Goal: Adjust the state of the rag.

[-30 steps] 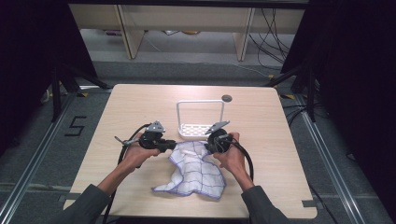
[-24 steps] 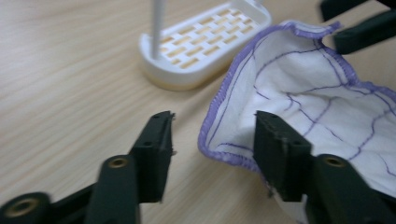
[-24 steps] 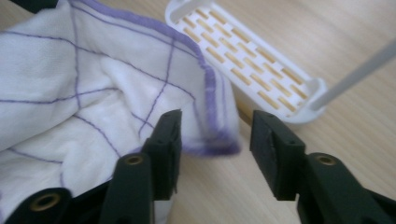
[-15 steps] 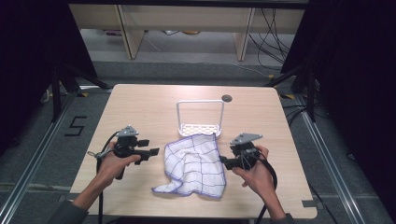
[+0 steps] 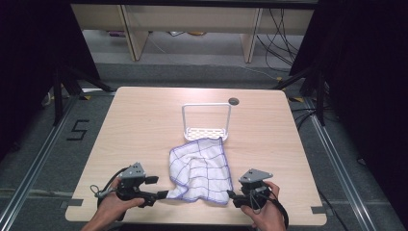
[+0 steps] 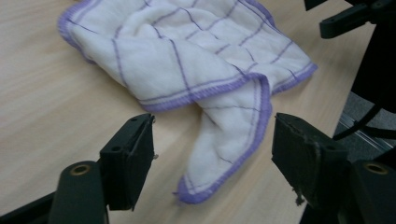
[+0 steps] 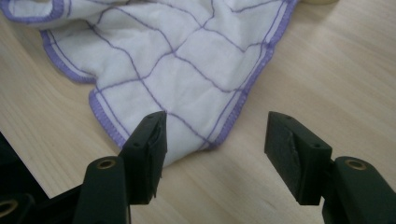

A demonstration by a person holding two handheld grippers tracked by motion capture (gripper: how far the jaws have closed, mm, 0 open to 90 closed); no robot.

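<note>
While the table (image 5: 144,125) is the biggest thing here, the work sits at its near edge: white cloth (image 5: 199,168) with purple grid, crumpled, lying between the two grippers, far corner touching the white rack (image 5: 206,122).

Left gripper (image 5: 163,195): jaws spread wide, holding nothing, near-left cloth corner lying on the table between them. Right gripper (image 5: 231,196): same, wide open and empty, near-right corner just ahead of its jaws, left jaw partly over the hem.

Step looks like pinching the two near corners. To do it well: drop jaws low to the tabletop, straddle the hem, close on a single layer. The left corner is folded under itself, so bite past the fold. Close both together, or the cloth skews.

Writing: a "5" marked on the floor (image 5: 79,130) left of the table. No labels readable on the cloth or grippers.
</note>
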